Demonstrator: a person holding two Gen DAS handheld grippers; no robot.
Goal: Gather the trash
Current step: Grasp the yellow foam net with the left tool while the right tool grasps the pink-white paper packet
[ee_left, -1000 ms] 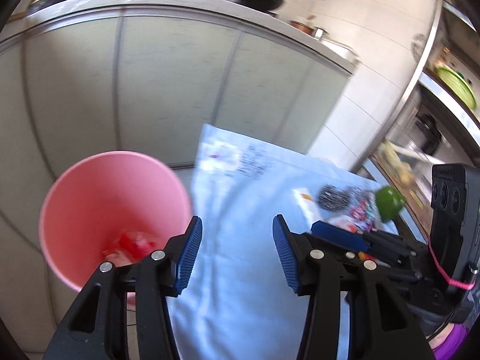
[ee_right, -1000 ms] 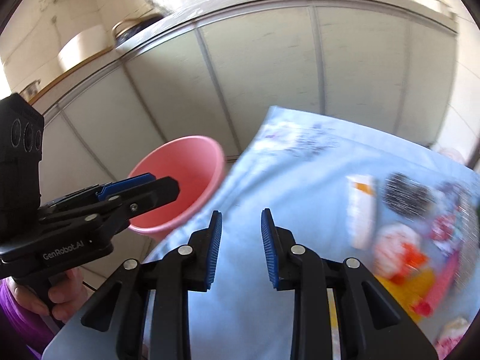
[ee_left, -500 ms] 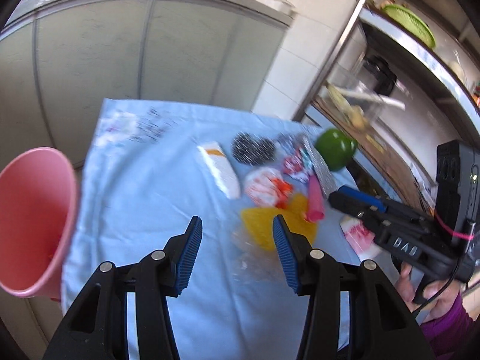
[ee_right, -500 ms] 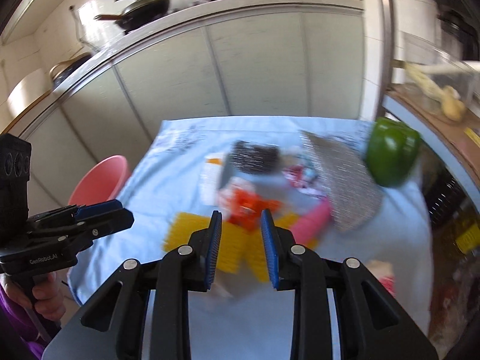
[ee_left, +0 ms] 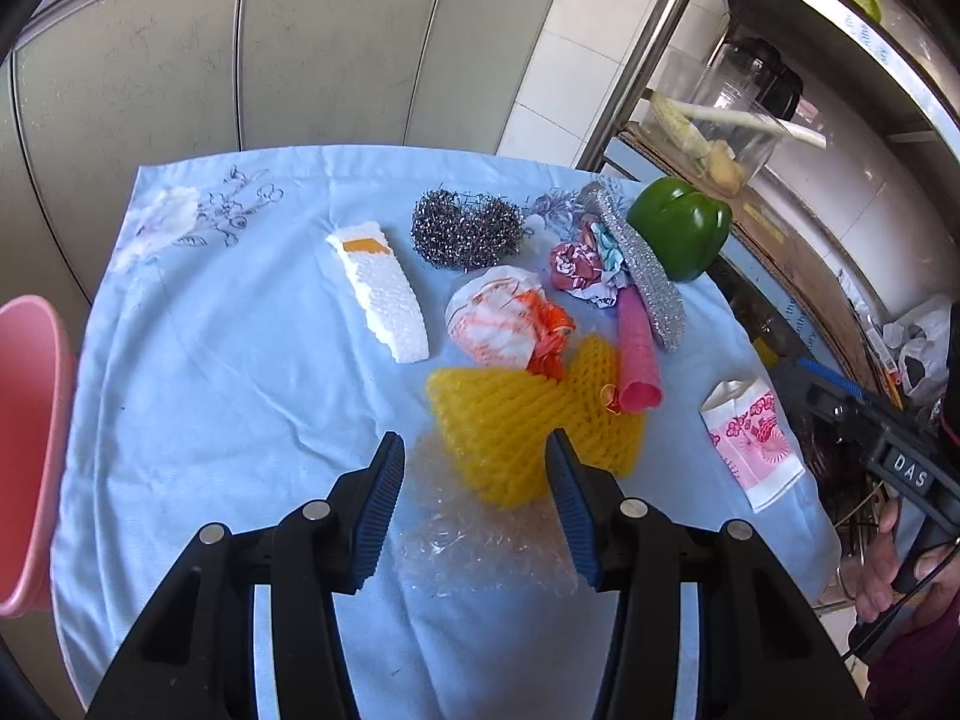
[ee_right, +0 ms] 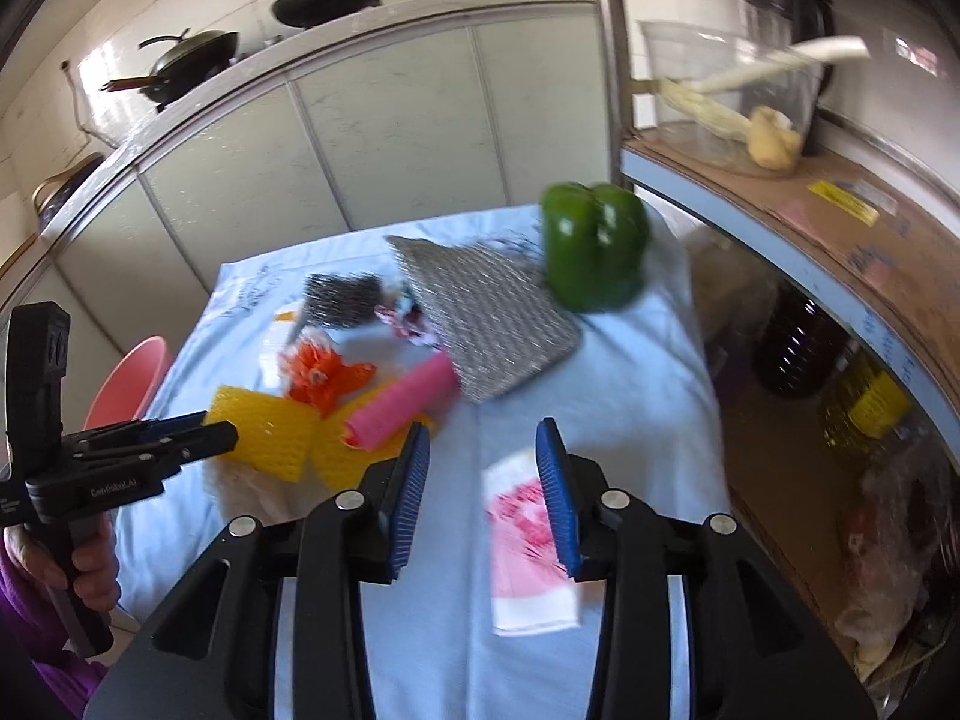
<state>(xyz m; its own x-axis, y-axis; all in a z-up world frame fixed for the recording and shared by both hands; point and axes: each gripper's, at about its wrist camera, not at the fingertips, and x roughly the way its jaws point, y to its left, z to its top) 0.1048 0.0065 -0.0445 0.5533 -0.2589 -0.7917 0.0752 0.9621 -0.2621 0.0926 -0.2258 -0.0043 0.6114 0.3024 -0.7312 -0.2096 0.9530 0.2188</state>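
Trash lies on a light blue cloth (ee_left: pixel 240 396): a yellow foam net (ee_left: pixel 528 420), clear bubble wrap (ee_left: pixel 480 546), a white foam strip (ee_left: pixel 384 294), an orange-and-white bag (ee_left: pixel 504 318), a crumpled wrapper (ee_left: pixel 579 264) and a pink tube (ee_left: pixel 639 354). My left gripper (ee_left: pixel 474 504) hangs open above the bubble wrap and the net's near edge, touching nothing. My right gripper (ee_right: pixel 483 480) is over a pink-and-white packet (ee_right: pixel 528 534). Its jaws are opening and hold nothing. The pink bin (ee_left: pixel 30 450) stands off the cloth's left edge.
A green pepper (ee_left: pixel 681 225), steel wool (ee_left: pixel 465 228) and a silver scrub pad (ee_left: pixel 645 267) sit at the far side. A cluttered shelf (ee_right: pixel 840 204) borders the right; grey cabinet fronts (ee_left: pixel 300 60) stand behind. Each hand-held gripper shows in the other's view.
Both views swung from the pink bin rightward to the trash pile. The right gripper's jaws have spread wider and now hang over the pink-and-white packet.
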